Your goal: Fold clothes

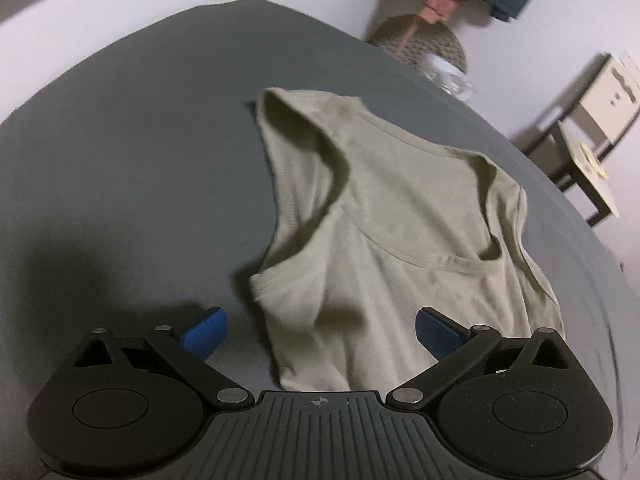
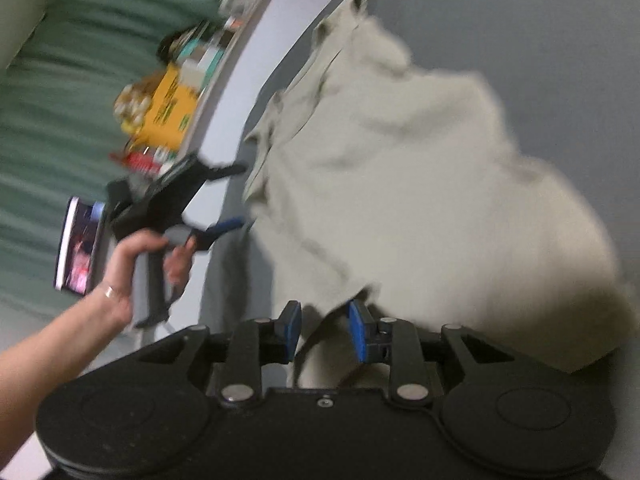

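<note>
A beige sleeveless top (image 1: 384, 208) lies crumpled on a grey sheet-covered surface (image 1: 120, 140), neckline up and one shoulder strap folded over. My left gripper (image 1: 320, 330) hangs open over its lower left part, one blue pad over the sheet and the other over the cloth. In the blurred right wrist view the same top (image 2: 400, 152) fills the middle. My right gripper (image 2: 326, 322) is at its near edge, open, with a fold of cloth lying between the blue pads, which do not press on it. A hand (image 2: 132, 264) holds the left gripper (image 2: 236, 198), open, beside the top's left edge.
A woven round pouf (image 1: 420, 40) and a person's leg stand beyond the surface's far edge. A dark-framed side table (image 1: 580, 152) with a white box is at the right. A yellow box (image 2: 172, 108), a lit phone screen (image 2: 80, 244) and green fabric (image 2: 60, 80) lie off the surface.
</note>
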Demonstrator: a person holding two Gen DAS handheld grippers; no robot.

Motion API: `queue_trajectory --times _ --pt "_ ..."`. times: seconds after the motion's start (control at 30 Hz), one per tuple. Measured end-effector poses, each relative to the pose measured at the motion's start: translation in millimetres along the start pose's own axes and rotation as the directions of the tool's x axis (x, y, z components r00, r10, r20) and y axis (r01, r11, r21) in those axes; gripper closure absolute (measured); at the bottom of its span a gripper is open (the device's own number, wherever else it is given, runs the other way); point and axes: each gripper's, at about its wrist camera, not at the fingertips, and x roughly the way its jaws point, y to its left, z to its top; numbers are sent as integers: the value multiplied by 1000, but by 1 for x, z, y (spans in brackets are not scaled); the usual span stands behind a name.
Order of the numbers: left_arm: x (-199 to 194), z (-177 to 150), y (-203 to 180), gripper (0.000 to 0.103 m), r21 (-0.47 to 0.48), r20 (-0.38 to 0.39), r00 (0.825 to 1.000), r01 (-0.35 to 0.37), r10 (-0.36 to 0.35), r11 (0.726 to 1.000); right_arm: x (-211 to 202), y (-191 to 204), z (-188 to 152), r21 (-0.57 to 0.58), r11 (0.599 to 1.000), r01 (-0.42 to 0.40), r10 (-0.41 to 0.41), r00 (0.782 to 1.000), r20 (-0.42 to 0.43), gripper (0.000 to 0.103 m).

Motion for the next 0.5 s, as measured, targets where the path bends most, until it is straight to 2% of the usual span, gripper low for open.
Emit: queue_trajectory --times 0.1,0.17,0.23,0.37,0.43,0.5 --pt "-1 1 -1 0 -1 1 1000 4 -4 1000 1 -3 2 64 995 -79 82 996 -34 75" --pt "-1 2 4 0 -22 3 1000 -4 4 1000 7 0 -3 98 983 -158 166 983 -82 75" --pt "-1 2 9 0 -46 1 1000 -13 13 999 15 -1 -9 136 971 -197 213 970 -116 75" --pt "-4 1 20 0 -53 -3 997 -72 72 996 29 -9 -17 220 956 -193 228 962 -148 73" --pt "-6 2 26 0 -73 4 998 -63 64 995 34 -10 -20 243 951 -190 232 960 -155 66" --pt "-9 1 32 0 -97 12 999 -47 48 994 38 -5 -20 218 956 -198 232 962 -143 63"
